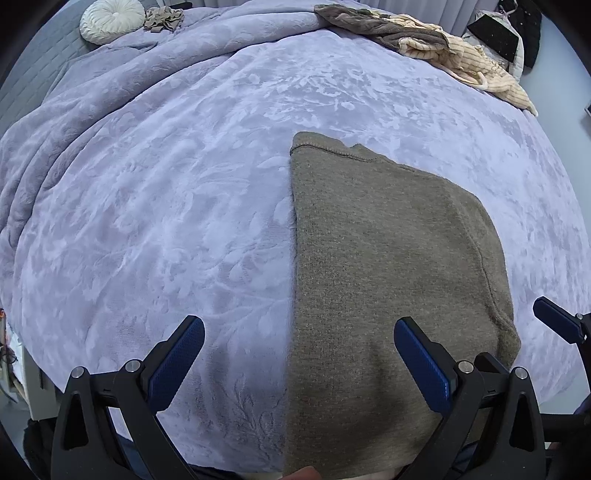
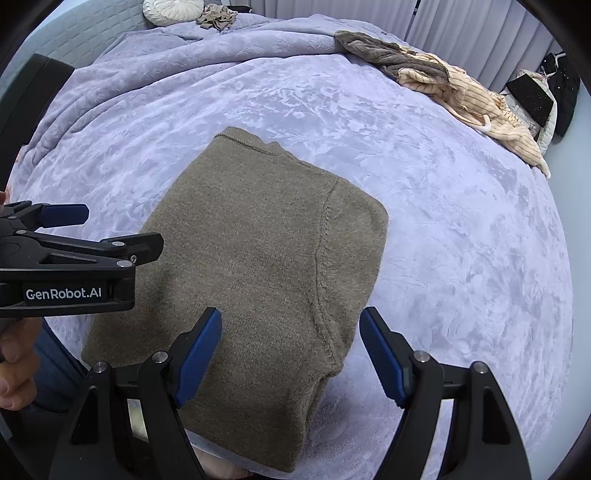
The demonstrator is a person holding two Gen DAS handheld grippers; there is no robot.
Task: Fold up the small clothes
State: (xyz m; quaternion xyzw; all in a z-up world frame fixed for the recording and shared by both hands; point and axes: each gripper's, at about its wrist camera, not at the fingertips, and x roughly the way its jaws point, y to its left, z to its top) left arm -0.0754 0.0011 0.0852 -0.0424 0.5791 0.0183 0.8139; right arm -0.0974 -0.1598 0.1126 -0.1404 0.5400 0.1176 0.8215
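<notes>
Folded garment [image 2: 258,266]: olive-brown knit cloth, matt, fine grainy weave, stitched seam raised along one side. Blanket [image 1: 147,221] under it: lilac plush, soft nap with a pressed leaf pattern that caught a faint sheen. Left gripper [image 1: 299,345] and right gripper [image 2: 291,334]: matt black plastic frames, bright metal pins, blue pads finely ribbed. Far clothes pile [image 2: 461,92]: cream ribbed cloth with grey fleecy fabric. Round cushion [image 1: 112,18]: pleated off-white cloth.
</notes>
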